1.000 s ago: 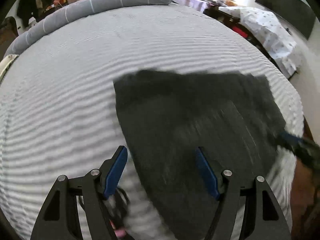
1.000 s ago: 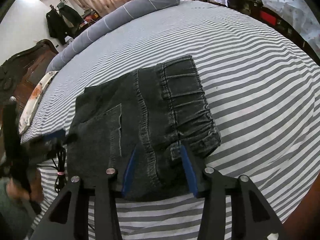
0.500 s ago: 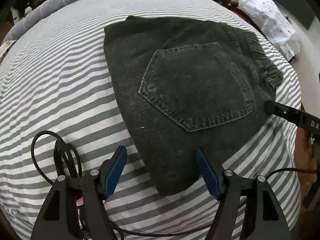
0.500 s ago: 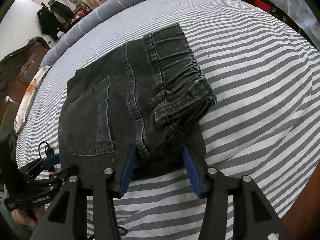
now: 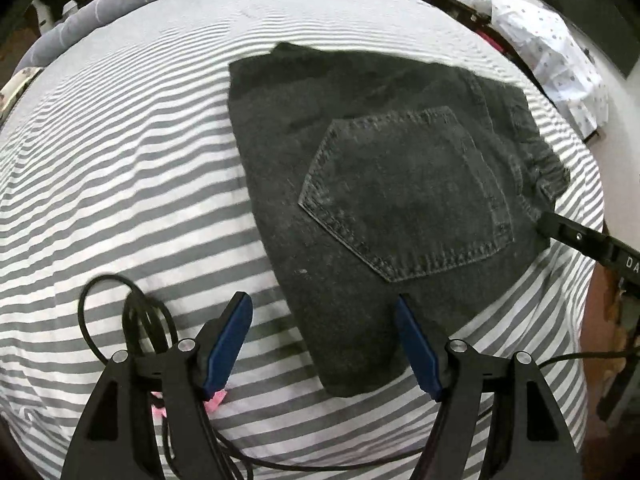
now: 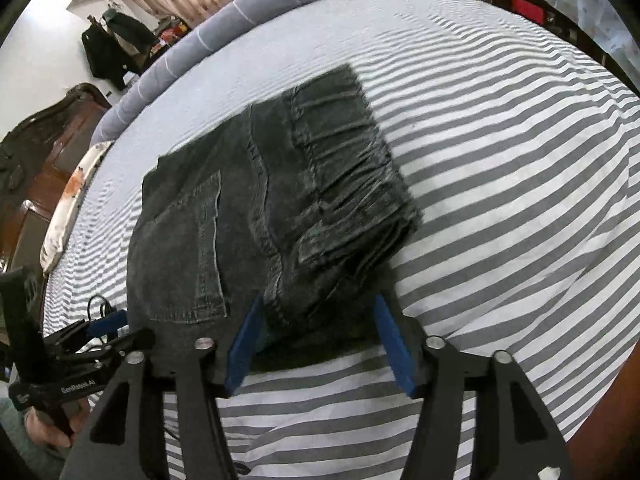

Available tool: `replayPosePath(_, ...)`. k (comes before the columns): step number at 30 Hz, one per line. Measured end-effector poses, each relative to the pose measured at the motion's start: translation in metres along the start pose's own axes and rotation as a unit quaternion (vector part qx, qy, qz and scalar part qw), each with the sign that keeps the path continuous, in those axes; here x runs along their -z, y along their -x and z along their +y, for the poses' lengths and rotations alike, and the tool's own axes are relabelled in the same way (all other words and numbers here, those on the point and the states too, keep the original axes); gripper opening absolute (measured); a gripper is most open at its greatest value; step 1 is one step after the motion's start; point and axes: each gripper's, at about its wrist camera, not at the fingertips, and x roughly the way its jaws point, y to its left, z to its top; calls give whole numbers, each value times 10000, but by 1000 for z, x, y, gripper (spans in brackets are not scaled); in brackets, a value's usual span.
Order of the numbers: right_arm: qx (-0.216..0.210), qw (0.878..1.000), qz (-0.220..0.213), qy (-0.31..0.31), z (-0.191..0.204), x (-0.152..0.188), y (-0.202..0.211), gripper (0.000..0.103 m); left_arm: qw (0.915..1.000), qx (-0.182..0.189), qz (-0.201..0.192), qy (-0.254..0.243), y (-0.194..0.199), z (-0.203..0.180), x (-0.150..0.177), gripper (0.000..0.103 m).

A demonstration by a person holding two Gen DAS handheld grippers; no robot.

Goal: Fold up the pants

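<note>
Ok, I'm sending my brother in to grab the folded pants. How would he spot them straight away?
Go to the big bed with the grey-and-white striped sheet. Near its front edge lies a flat, dark bundle, the folded pants. They are charcoal-black denim with a stitched back pocket facing up and a gathered waistband along one side, the only dark garment on the stripes.

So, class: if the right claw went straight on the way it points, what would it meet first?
Most likely the folded pants: the open right claw already has their near edge between its fingers, though height above the cloth is unclear.
</note>
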Motion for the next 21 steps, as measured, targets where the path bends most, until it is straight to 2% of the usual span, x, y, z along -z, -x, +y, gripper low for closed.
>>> replayPosePath(6, -491, 9986, -108, -139, -17, -12, 1, 70, 9972, 346, -90, 650, 2, 38, -16, 73)
replayPosePath(12, -826, 9965, -80, -143, -24, -22, -12, 70, 9899, 715, -88, 1225, -6, 72, -37, 73)
replayPosePath(16, -996, 9949, -42, -153, -31, -27, -24, 71, 9862, 926, -75, 1374, -14, 80, -43, 74)
replayPosePath(19, -1341, 9906, -73, -252, -38, -31, -33, 72, 9863, 975, -77, 1327, -24, 71, -51, 75)
replayPosePath(21, -1573, 9870, -137, -307, -42, -35, -36, 73, 9861, 996, -81, 1328, -28, 68, -56, 79)
